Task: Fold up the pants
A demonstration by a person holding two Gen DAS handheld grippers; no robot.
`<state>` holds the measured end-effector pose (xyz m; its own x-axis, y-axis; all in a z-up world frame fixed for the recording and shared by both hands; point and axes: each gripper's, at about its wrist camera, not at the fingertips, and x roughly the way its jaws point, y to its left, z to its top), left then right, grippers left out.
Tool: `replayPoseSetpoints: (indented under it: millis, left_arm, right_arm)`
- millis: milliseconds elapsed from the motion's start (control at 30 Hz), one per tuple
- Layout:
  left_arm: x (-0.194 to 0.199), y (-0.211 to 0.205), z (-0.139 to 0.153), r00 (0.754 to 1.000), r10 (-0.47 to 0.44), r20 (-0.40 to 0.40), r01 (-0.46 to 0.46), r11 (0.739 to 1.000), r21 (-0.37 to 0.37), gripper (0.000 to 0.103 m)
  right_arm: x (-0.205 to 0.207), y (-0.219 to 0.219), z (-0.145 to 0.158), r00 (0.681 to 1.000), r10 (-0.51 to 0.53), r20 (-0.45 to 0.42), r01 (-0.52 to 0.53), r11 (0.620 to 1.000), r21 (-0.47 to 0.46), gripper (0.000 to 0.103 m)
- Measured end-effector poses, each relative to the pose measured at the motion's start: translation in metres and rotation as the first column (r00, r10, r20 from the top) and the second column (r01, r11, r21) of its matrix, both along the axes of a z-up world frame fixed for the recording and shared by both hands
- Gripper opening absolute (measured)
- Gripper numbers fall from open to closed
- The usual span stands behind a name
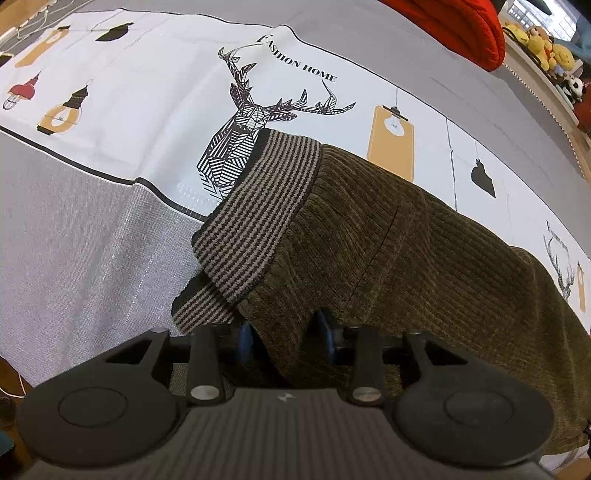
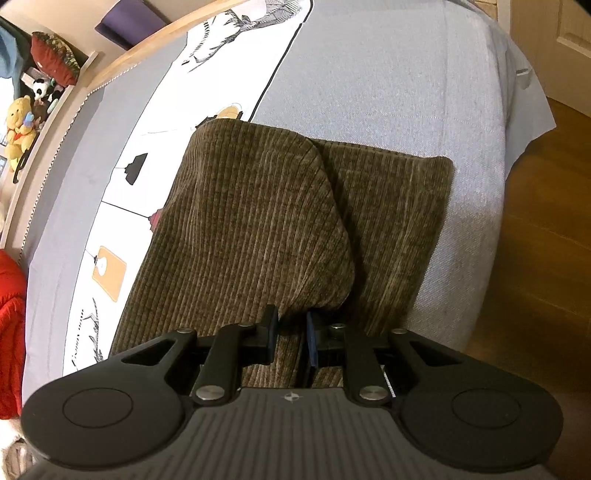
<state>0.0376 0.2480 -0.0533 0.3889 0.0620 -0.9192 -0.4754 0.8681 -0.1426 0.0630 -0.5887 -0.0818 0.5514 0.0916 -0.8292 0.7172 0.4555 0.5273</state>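
left wrist view: left claw [image 1: 284, 336] grips the olive pants [image 1: 388, 251] beside the striped waistband [image 1: 258, 206]; right claw [image 2: 290, 332] pinches their folded edge on the bed [image 2: 369, 74].

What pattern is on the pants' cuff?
The cuff has thin black and grey-brown stripes, best seen in the left wrist view.

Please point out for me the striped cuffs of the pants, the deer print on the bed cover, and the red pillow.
striped cuffs [image 1: 258, 210]: left wrist view, middle of the upper cuff's ribbing.
deer print [image 1: 236, 144]: left wrist view, the deer's neck.
red pillow [image 1: 458, 26]: left wrist view, its quilted front face.
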Motion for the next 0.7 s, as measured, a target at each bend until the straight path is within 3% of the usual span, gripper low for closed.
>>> replayPoseSetpoints:
  millis: [67,167,300,367,433,533,567,633,700]
  left_arm:
    - [0.000,-0.002,0.001,1.000,-0.025,0.006,0.025,1.000,-0.004,0.013]
    - [-0.003,-0.010,0.014,0.995,-0.080,0.058,0.077,0.995,0.062,0.010]
    - [-0.027,-0.009,0.044,0.982,-0.057,0.181,0.042,0.995,0.091,0.010]
    - [-0.034,-0.006,0.043,0.987,-0.034,0.156,0.022,0.997,0.080,0.010]
    - [-0.030,-0.004,0.029,0.997,-0.038,0.073,0.032,0.997,0.071,0.011]
    - [-0.021,-0.002,0.013,0.999,-0.020,-0.033,0.023,0.993,0.115,0.029]
    - [-0.021,-0.003,0.016,1.000,-0.001,-0.024,0.005,0.989,0.147,0.041]
    - [-0.026,-0.002,0.029,0.999,0.035,0.042,-0.044,0.972,0.229,0.053]
    - [-0.030,-0.006,0.042,0.992,0.051,0.120,-0.084,0.952,0.294,0.057]
  right_arm:
    - [0.000,0.002,0.004,1.000,0.022,0.008,-0.022,0.999,-0.035,0.004]
    - [-0.005,0.007,0.021,0.997,0.045,0.057,-0.038,0.991,-0.126,0.002]
    - [-0.027,0.012,0.053,0.982,0.030,0.188,0.008,0.980,-0.201,0.001]
    - [-0.037,0.012,0.059,0.984,0.025,0.177,0.018,0.972,-0.235,0.001]
    - [-0.037,0.006,0.047,0.995,0.023,0.099,-0.002,0.978,-0.208,0.001]
    - [-0.030,-0.004,0.021,0.999,0.033,0.004,-0.032,0.994,-0.100,0.003]
    - [-0.030,-0.009,0.014,1.000,0.022,-0.012,-0.023,0.998,-0.065,0.005]
    - [-0.033,-0.018,0.012,1.000,-0.025,-0.005,0.025,0.999,-0.045,0.009]
    - [-0.038,-0.028,0.012,0.996,-0.083,0.031,0.084,0.996,-0.030,0.017]
